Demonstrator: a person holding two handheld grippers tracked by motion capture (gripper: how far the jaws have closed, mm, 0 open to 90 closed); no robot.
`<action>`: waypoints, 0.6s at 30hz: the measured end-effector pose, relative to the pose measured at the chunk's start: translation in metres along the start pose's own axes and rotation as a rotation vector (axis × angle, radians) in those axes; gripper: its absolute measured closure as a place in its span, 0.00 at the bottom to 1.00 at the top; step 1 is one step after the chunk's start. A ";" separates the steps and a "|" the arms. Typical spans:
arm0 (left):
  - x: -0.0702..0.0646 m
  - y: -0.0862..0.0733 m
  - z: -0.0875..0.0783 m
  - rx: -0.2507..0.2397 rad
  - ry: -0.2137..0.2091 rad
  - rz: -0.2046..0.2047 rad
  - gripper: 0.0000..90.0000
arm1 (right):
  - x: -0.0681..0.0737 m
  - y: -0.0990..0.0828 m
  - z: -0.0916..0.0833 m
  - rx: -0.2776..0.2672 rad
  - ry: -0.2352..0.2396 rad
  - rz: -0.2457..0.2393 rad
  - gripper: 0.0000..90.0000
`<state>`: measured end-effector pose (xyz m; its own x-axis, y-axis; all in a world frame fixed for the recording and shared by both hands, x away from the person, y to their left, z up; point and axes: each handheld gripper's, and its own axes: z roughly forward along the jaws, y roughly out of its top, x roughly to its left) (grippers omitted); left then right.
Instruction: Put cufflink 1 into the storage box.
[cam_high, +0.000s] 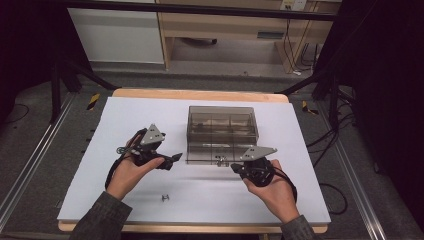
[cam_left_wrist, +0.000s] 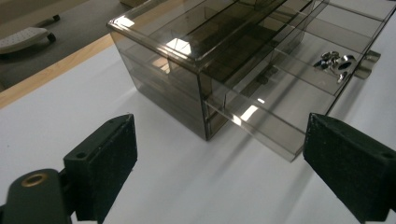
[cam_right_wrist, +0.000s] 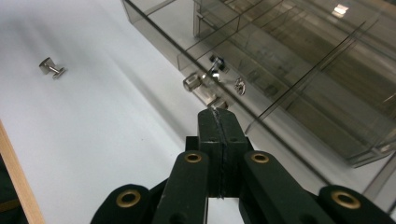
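Drawer box (cam_high: 222, 131), lowest drawer (cam_left_wrist: 275, 116) ajar, metal parts inside. Right tongs (cam_right_wrist: 219, 116) pressed together, empty, near its tab; left tongs (cam_left_wrist: 224, 158) spread. Risk: a hard push scatters the parts.

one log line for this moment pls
left gripper open, empty | right gripper shut, empty, near drawer front | metal bits in drawer | loose part on table

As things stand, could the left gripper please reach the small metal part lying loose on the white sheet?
Probably yes: the left gripper stands open, and bare white sheet separates it from the small metal part lying nearer the person; the drawer box sits off to the side.
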<state>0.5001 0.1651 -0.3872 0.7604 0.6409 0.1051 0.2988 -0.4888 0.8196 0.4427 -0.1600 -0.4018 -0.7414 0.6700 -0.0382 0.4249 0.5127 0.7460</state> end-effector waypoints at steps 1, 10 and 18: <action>0.000 0.004 0.001 0.000 0.001 0.003 0.13 | 0.001 -0.003 0.001 -0.004 -0.002 0.007 1.00; -0.004 0.037 0.010 -0.022 0.000 0.009 0.23 | 0.007 -0.021 0.013 -0.053 -0.040 0.056 1.00; -0.011 0.060 0.027 -0.011 -0.010 0.025 0.41 | 0.010 -0.030 0.020 -0.104 -0.071 0.084 1.00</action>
<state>0.5254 0.1133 -0.3542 0.7736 0.6222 0.1201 0.2731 -0.4984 0.8228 0.4328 -0.1581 -0.4382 -0.6655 0.7462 -0.0167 0.4251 0.3973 0.8133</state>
